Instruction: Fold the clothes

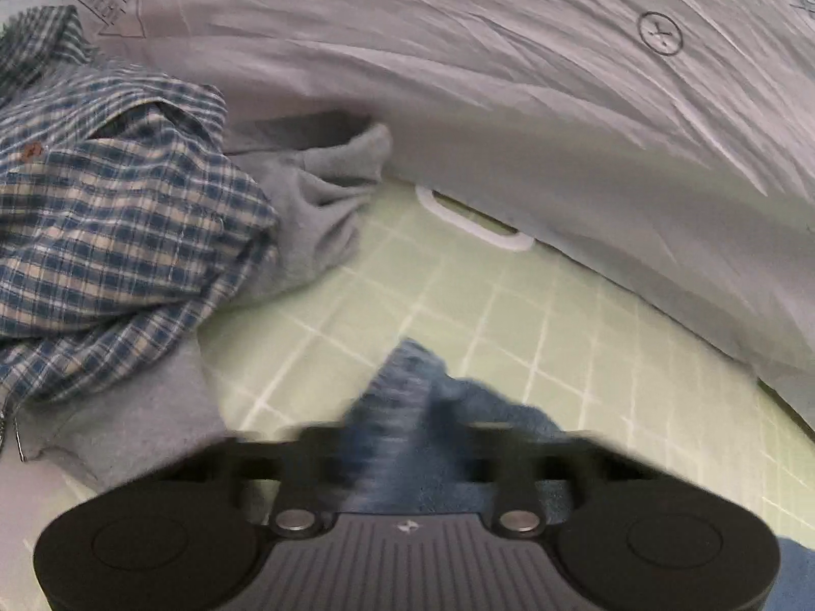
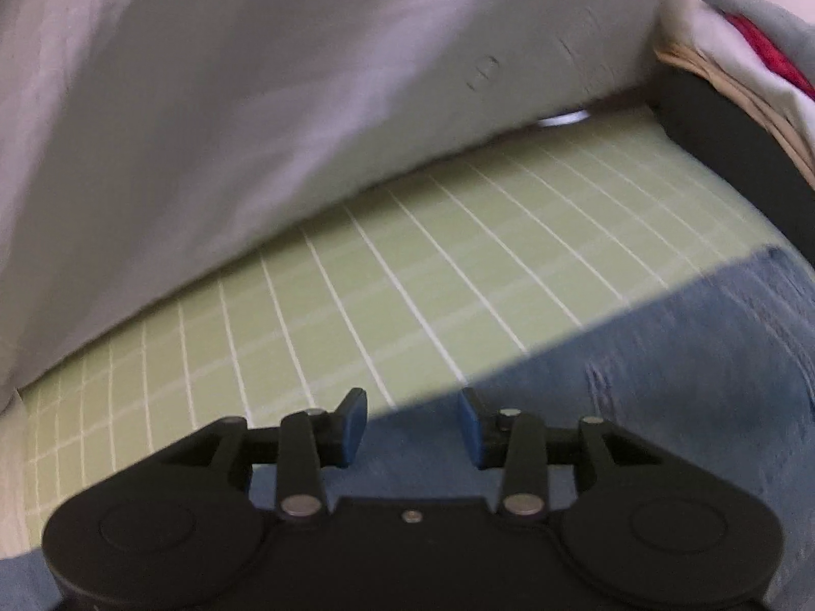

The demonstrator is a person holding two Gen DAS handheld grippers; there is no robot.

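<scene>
A pair of blue jeans point(image 2: 662, 371) lies flat on the green grid mat point(image 2: 407, 265), filling the lower right of the right wrist view. My right gripper point(image 2: 412, 425) hovers over the denim's edge, open, with nothing between its blue pads point(image 2: 354, 425). In the left wrist view a bunched fold of the blue jeans point(image 1: 407, 407) rises from between the fingers of my left gripper point(image 1: 407, 453), which is shut on it. The fingertips themselves are hidden by the cloth and blurred.
A blue and cream plaid shirt point(image 1: 112, 234) lies heaped on a grey garment point(image 1: 316, 198) at the left. A white crinkled sheet point(image 1: 509, 76) borders the green mat point(image 1: 458, 315) at the back. Folded clothes point(image 2: 738, 61) are stacked on a dark object at the right.
</scene>
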